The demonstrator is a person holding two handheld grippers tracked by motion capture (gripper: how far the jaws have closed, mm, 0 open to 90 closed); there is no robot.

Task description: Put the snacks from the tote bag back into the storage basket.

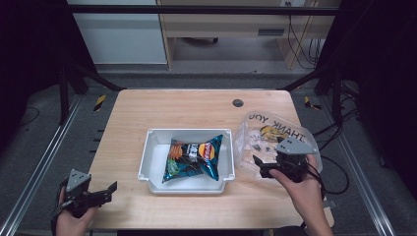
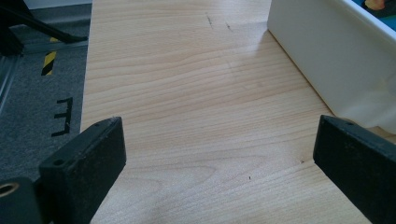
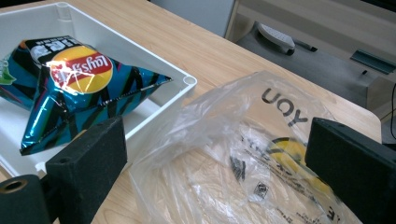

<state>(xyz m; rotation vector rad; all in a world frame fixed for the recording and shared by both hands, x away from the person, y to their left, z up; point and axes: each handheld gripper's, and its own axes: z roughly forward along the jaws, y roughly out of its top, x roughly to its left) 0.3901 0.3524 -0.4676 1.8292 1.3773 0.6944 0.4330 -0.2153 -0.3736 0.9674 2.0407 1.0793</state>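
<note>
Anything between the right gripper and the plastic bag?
Nothing visible. The right gripper hangs open right over the plastic bag, jaws either side of it. The chip bag lies apart in the tray.

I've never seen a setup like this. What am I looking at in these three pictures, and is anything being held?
A person stands at a wooden table with a hand-held gripper in each hand. The high view looks down from above; the other two come from cameras riding on each gripper, with its black fingers at the bottom. A white tray holds a chip bag. Beside it lies a clear plastic bag. The right gripper hovers open at that bag; the left gripper waits open near the table's corner. Nothing is held.
</note>
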